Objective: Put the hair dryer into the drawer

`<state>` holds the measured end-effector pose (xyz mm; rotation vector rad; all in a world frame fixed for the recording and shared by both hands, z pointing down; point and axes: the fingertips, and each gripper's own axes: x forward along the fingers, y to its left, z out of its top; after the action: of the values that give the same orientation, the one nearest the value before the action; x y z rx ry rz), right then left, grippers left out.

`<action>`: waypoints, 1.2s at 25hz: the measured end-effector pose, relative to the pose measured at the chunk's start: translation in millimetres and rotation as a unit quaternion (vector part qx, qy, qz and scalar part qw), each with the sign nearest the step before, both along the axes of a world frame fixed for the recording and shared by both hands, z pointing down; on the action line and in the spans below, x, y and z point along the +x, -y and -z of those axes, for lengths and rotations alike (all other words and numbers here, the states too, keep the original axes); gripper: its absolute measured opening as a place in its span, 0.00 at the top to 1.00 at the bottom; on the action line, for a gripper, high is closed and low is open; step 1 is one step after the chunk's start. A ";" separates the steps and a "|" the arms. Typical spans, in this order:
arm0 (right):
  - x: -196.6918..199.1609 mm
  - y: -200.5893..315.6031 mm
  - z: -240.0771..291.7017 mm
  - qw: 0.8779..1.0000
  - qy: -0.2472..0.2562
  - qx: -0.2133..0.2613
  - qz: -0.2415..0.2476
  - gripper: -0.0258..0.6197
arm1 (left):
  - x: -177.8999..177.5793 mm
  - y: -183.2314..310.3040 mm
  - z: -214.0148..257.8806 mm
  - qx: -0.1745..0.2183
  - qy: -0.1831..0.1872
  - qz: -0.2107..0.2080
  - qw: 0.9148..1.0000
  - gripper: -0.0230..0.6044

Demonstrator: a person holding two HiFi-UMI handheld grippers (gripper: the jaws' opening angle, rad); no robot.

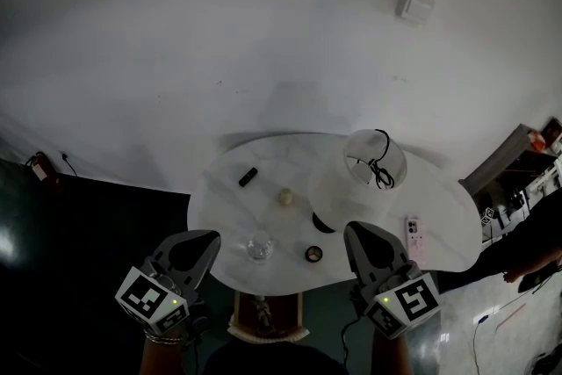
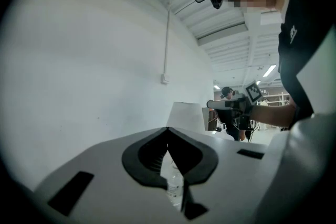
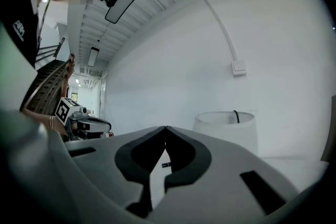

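Both tools were shut and empty at the near edge of the white surface (image 1: 281, 162): left tool (image 1: 204, 241), right tool (image 1: 358, 233). Far right, a black cord (image 1: 380, 164) — probably the hair dryer's — hung over a white tub (image 1: 347, 184).

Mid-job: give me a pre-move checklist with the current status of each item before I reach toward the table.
1. Left tongs empty: ok, jaws together on nothing.
2. Right tongs empty: ok, jaws together on nothing.
3. Jaws open for a grasp: not ok, both are shut.
4. Hair dryer located: cannot tell. Only a black cord shows at the rim of the white tub.
5. Drawer open: cannot tell, none clearly seen.
6. Glass clear of both tongs: ok.
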<state>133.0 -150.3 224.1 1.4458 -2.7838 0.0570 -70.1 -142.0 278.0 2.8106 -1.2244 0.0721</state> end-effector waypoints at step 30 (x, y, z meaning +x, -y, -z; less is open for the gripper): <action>8.0 -6.3 28.5 0.998 -0.056 0.025 -0.015 0.93 | -18.7 5.1 37.3 0.033 -0.006 0.021 0.999 0.95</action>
<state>141.0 -144.0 195.7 1.4534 -2.6932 -0.0906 -88.7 -147.1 240.7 2.8348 -1.3054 0.0116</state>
